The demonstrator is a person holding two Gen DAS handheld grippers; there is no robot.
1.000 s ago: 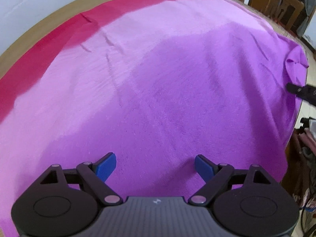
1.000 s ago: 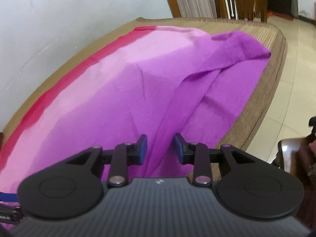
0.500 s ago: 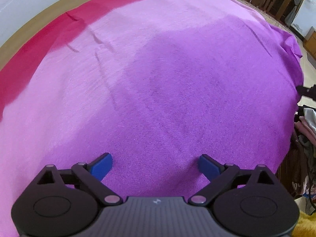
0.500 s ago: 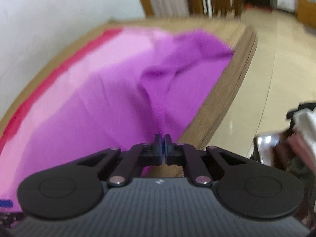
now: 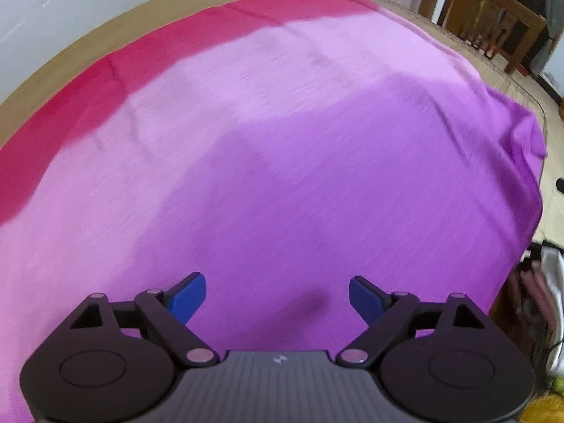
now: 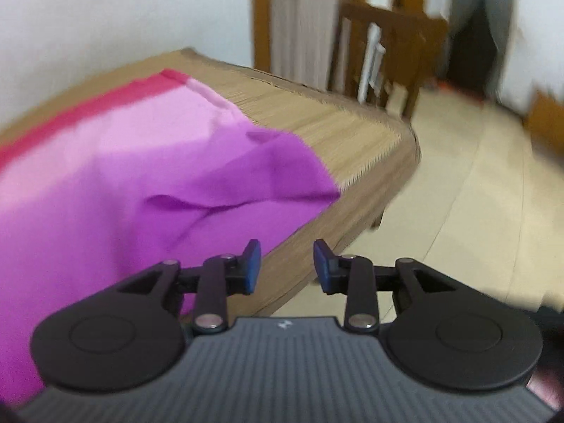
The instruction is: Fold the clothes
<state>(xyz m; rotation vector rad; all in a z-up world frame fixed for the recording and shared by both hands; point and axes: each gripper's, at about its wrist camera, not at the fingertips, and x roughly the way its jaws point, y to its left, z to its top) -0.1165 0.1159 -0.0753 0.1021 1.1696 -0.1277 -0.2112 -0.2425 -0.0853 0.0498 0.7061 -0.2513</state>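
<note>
A large cloth [image 5: 282, 158], purple fading to pink with a red far band, lies spread over the woven table [image 5: 70, 49]. My left gripper [image 5: 276, 282] hovers over its purple part, pointing steeply down; its jaws stand wide and are closing a little, with nothing pinched. In the right wrist view the cloth [image 6: 141, 183] ends in a rumpled corner near the table's right edge [image 6: 352, 134]. My right gripper [image 6: 286, 248] sits just off that edge with its jaws opening. Nothing lies between its blue pads [image 6: 252, 264].
A wooden chair [image 5: 493, 17] stands beyond the table's far right corner, also visible as a chair [image 6: 387, 35] in the right wrist view. Tiled floor [image 6: 476, 194] spreads to the right. A heap of other clothes [image 5: 543, 299] lies beside the table's right side.
My right gripper shut on the cloth's edge, then opened, let it go and swung right, off the table's side. The left gripper slid across the cloth, bringing the far edge into view.
</note>
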